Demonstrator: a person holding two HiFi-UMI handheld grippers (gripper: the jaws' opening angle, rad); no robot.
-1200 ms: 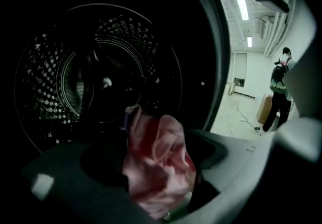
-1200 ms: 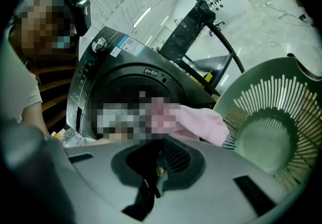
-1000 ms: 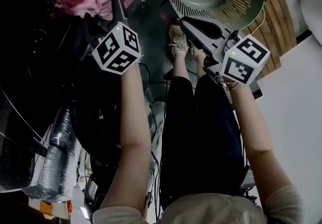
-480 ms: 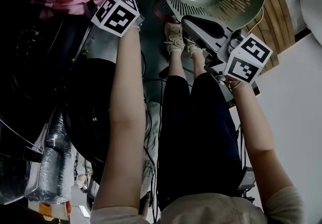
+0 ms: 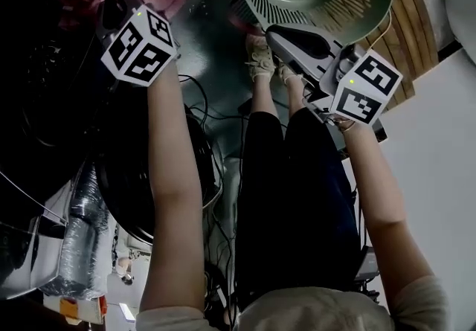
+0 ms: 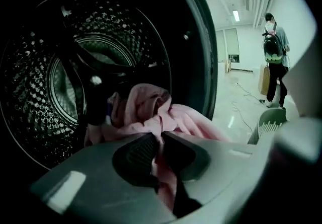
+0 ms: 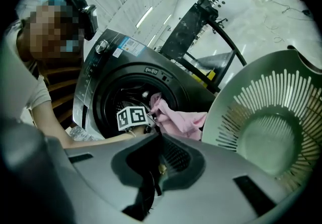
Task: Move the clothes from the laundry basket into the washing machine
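Jaws of left gripper (image 6: 162,136) are pinching pink garment (image 6: 151,112), having just been closing on it. Garment is lying across the mouth of the washing machine (image 6: 198,42), trailing outward. Jaws of right gripper (image 7: 158,140) are sitting together, nothing clearly between them. Green laundry basket (image 7: 266,132) is tilting just beside.

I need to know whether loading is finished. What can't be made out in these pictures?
- Laundry basket: in the right gripper view the right tongs' body covers its lower part; the head view's top edge crops it.
- Washing machine drum: too dark in the left gripper view to show its back.
- Pink garment: its near end is hidden behind the left tongs, whose jaws have just closed on it.
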